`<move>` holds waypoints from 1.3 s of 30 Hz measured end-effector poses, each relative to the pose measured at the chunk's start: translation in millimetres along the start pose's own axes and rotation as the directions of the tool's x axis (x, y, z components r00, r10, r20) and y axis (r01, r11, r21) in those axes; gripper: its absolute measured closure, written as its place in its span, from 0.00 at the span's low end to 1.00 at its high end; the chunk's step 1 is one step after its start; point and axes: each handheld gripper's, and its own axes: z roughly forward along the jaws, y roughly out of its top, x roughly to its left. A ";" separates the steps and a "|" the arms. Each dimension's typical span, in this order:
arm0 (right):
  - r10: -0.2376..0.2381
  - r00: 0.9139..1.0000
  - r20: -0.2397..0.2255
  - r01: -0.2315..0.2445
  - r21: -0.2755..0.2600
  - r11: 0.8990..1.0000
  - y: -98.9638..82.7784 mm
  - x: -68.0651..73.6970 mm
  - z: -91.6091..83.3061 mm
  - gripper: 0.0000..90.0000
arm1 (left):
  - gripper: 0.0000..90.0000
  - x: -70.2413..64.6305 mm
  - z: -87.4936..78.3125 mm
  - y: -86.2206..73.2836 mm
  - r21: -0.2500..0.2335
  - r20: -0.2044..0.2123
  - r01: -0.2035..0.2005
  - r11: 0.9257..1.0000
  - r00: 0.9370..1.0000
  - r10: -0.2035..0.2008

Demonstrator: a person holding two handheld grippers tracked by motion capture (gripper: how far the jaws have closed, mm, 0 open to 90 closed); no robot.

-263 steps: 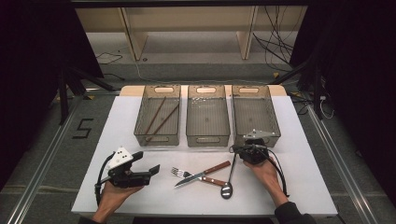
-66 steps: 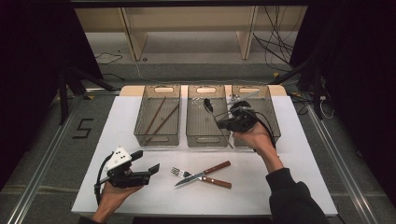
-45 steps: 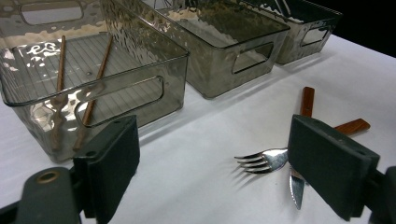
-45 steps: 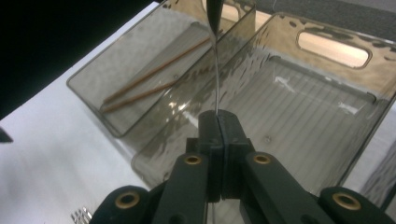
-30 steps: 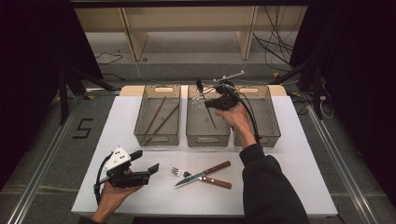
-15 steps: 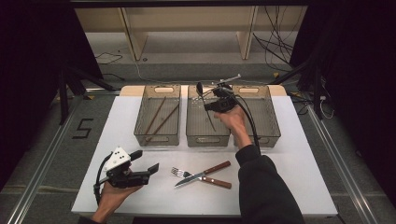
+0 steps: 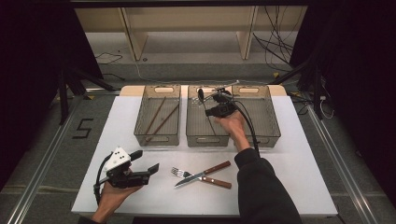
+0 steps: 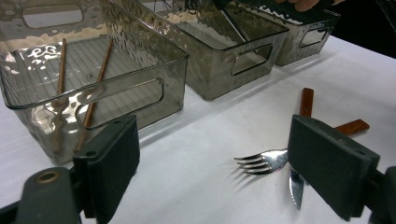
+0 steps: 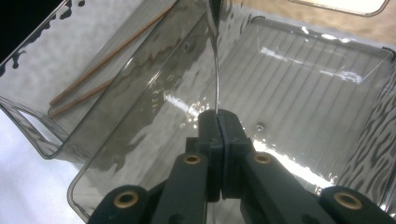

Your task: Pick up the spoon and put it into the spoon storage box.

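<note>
At 7 o'clock on the table [image 7: 299, 158] I have my left gripper [image 7: 148, 171] resting in the hand, its jaws wide apart with nothing between them. In the left gripper view the fork [image 8: 264, 161] and the knife [image 8: 295, 183] lie just past the right jaw on the white top.

Going right, the left bin [image 7: 140, 122] sits at about 11 o'clock and holds two chopsticks [image 7: 159, 119], lying slantwise on its floor. The same sticks appear through the wall of that bin in the right gripper view.

At 6 o'clock the fork [image 7: 180, 173] and knife [image 7: 201, 173] lie crossed, their wooden handles pointing toward 3 o'clock, well apart from both grippers.

At 12 o'clock stands the middle bin [image 7: 192, 128]. My right gripper [image 7: 208, 110] hangs over it, jaws pressed together on the thin handle of the spoon [image 7: 201, 94]. In the right gripper view the spoon [image 9: 215, 56] runs straight out from the closed pads, over the bin floor and toward its far wall; the bowl end is cut off at the top edge there. I cannot tell whether the spoon touches the bin.

At 1 o'clock is the right bin [image 7: 267, 112], just beside the middle one.
</note>
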 end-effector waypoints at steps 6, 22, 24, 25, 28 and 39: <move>0.007 1.000 0.001 -0.007 0.013 1.000 -3.1 -0.2 2.9 1.00 | 0.19 0.1 -0.2 0.0 0.003 0.001 -0.005 1.000 1.000 0.005; 0.011 1.000 -0.013 -0.011 0.011 1.000 -3.9 0.4 0.6 0.81 | 0.18 0.1 -0.3 0.0 0.004 0.000 -0.004 1.000 1.000 0.004; 0.005 1.000 -0.026 -0.005 0.004 1.000 -3.9 1.4 -2.2 0.77 | 0.18 0.0 -0.1 0.0 0.001 0.000 -0.001 1.000 1.000 0.001; -0.005 0.999 -0.035 0.004 -0.002 1.000 -4.1 2.2 -4.1 0.74 | 0.18 0.1 -0.1 0.0 0.001 0.000 0.000 1.000 1.000 0.000; -0.043 0.998 -0.050 0.042 -0.015 0.999 -4.8 6.2 -10.6 0.64 | 0.18 0.3 -0.2 -0.1 0.004 0.000 -0.004 1.000 1.000 0.004; -0.235 0.966 -0.111 0.231 -0.048 0.972 -17.3 30.3 -43.2 0.43 | 0.18 0.1 0.0 -0.1 0.002 -0.004 -0.002 1.000 1.000 0.002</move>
